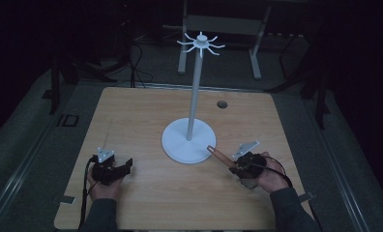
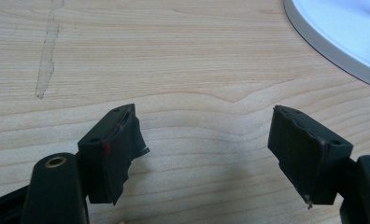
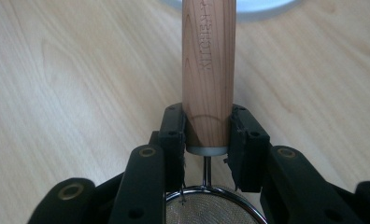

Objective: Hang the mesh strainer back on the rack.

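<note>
Presently, the right tongs are clamped on the wooden handle of a small mesh strainer. In the right gripper view the handle runs straight out ahead between the two jaws, its free end pointing at the white stand base, while the wire neck and mesh bowl sit behind the grip, toward the hand.

In the high view the right tongs rest low over the surface, just right of the stand. The handle slants forward and to the left, its tip at the rim of the round base. The long axis therefore lies nearly flat, aimed at the foot of the pole.

The hook crown stands high above at the top of the pole, well above the strainer. Judgement: hanging the strainer would call for a lift and a re-orientation of that axis; which end carries a hanging loop cannot be told.

The left tongs lie well apart on the left side of the surface, jaws spread wide and holding nothing, as the left gripper view confirms. The right hand is the nearer to the stand and is the one engaged.
</note>
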Demonstrator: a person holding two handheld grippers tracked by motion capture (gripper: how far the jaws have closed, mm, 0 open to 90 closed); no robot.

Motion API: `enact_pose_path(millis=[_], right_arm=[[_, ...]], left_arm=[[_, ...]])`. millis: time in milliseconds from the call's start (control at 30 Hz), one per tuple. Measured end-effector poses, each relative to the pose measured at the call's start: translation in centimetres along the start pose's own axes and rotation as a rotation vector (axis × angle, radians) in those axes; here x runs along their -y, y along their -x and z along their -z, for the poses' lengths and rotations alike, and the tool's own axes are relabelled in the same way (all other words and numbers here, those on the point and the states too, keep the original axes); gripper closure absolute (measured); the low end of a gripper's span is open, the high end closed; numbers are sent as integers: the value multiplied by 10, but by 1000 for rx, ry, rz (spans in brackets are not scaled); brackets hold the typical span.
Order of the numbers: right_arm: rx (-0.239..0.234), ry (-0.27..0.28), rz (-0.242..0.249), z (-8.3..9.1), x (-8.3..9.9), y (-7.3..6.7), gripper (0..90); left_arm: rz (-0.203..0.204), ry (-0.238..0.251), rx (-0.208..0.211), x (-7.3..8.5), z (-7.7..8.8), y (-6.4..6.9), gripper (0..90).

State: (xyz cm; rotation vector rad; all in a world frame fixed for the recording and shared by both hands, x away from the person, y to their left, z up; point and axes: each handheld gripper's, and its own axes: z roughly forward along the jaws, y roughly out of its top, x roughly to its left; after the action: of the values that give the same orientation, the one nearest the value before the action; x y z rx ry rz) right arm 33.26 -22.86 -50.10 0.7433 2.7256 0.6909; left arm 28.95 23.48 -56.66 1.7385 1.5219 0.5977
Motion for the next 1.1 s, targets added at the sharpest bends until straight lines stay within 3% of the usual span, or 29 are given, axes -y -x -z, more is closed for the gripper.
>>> enact_pose_path(millis=[600,1100], right_arm=[[61,193,-45,15,-14,0,694],[91,306,-74,22,-25,-1,694]], left_arm=[[2,0,0,0,0,0,250],[1,0,0,0,0,0,250]])
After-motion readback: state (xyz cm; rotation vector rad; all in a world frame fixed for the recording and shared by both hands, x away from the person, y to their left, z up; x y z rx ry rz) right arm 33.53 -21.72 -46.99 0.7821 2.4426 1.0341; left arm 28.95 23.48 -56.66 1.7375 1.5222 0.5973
